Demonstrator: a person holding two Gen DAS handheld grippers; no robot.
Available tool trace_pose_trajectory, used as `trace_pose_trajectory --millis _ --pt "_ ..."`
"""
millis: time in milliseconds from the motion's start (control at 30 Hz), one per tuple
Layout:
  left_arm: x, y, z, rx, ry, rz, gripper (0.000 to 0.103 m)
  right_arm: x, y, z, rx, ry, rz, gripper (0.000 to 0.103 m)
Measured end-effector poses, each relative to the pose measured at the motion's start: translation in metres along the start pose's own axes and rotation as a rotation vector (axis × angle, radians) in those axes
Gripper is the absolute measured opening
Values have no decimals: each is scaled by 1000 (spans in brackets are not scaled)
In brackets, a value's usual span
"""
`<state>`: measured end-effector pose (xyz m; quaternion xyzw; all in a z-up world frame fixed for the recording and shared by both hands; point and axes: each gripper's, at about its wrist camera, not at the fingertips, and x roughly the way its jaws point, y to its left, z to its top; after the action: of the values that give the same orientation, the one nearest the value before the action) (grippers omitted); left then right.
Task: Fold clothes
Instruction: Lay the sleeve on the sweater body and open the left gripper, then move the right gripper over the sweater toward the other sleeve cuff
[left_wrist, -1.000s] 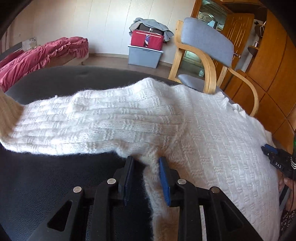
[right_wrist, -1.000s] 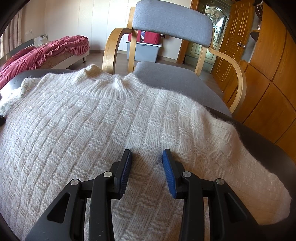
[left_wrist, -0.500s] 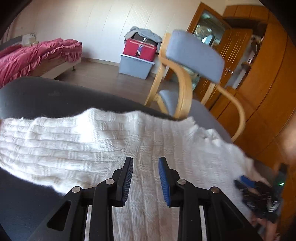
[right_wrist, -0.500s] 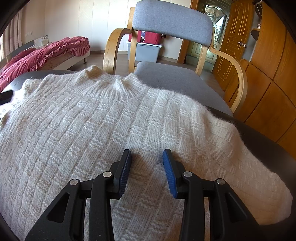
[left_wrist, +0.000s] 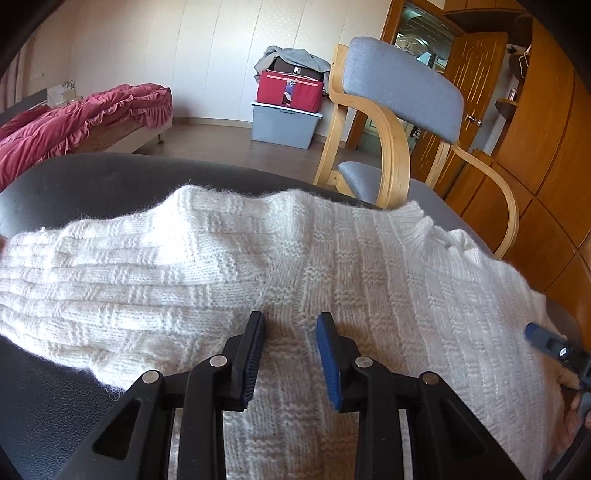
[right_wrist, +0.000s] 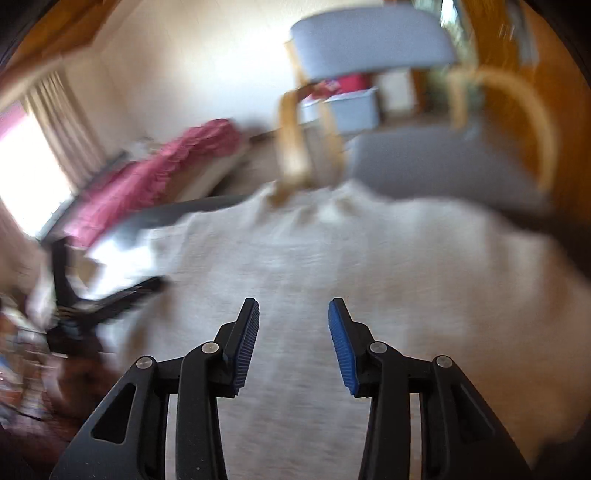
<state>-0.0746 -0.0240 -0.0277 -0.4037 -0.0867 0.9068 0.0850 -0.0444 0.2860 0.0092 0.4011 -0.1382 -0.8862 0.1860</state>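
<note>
A white knitted sweater (left_wrist: 332, 266) lies spread flat on a black surface (left_wrist: 55, 398), one sleeve stretched out to the left. My left gripper (left_wrist: 290, 325) is open and empty, just above the sweater near the seam where sleeve meets body. My right gripper (right_wrist: 293, 314) is open and empty above the sweater's body (right_wrist: 332, 258); that view is blurred by motion. The right gripper's blue tip (left_wrist: 543, 338) shows at the sweater's right edge in the left wrist view. The left gripper (right_wrist: 110, 295) shows as a dark blur at the left of the right wrist view.
A wooden armchair with grey cushions (left_wrist: 402, 88) stands just beyond the surface's far edge. A bed with a red cover (left_wrist: 74, 122) is at the far left. A grey bin with a red box (left_wrist: 286, 110) stands by the wall. Wooden cabinets (left_wrist: 546, 147) line the right.
My left gripper moved from the sweater's lower edge up over the sleeve seam. My right gripper has lifted and swung quickly, blurring its view, and its jaws have opened wider.
</note>
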Motion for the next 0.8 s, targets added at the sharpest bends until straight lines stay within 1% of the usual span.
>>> trace_pose_trajectory --millis 67,100,133,167,200,233,267,300,333,367,400,467,500,567,600,667,733,767,800 --pt "0 3 0 -15 -2 -19 29 20 -11 -1 49 49 32 42" --pt "0 4 0 -20 -3 -26 29 23 -18 -2 72 52 29 32" --pt "0 5 0 -25 -4 -31 29 22 -30 -2 118 33 48 22" --pt "-1 7 0 -30 -4 -37 29 17 -38 -2 149 15 37 22" --pt "-1 7 0 -33 -5 -41 29 9 -48 -2 169 -14 -41 25" --pt "-1 7 -1 -34 -5 -42 29 4 -55 -2 182 -23 -105 19" --pt "0 8 -1 -35 -6 -44 29 -4 -66 -4 221 -48 -82 20" --pt "-1 8 -1 -35 -7 -45 29 -12 -74 -6 257 -71 -85 20" --pt "-1 8 -1 -36 -7 -46 29 -18 -74 -9 259 -78 -113 20" --pt "-1 9 -1 -37 -7 -47 29 -23 -68 -12 230 -76 -123 20" --pt "-1 8 -1 -36 -7 -46 29 -28 -61 -15 202 -73 -131 23" --pt "-1 7 -1 -31 -7 -39 29 -32 -37 -27 116 -55 -21 23" --pt "-1 6 -1 -28 -6 -36 29 -30 -26 -34 88 -30 58 28" --pt "0 4 -1 -26 -4 -24 29 -17 -12 -49 61 46 184 40" --pt "0 1 0 -16 4 -2 29 -9 -11 -53 69 81 199 45" --pt "-1 -12 2 39 32 63 30 -11 -18 -52 101 59 213 45" --pt "-8 -29 1 115 78 156 30 -10 -27 -51 148 47 230 38" --pt "-14 -36 -1 116 89 152 29 -10 -31 -49 169 40 237 37" --pt "-23 -39 -5 74 87 93 29 -10 -33 -48 175 38 237 36"
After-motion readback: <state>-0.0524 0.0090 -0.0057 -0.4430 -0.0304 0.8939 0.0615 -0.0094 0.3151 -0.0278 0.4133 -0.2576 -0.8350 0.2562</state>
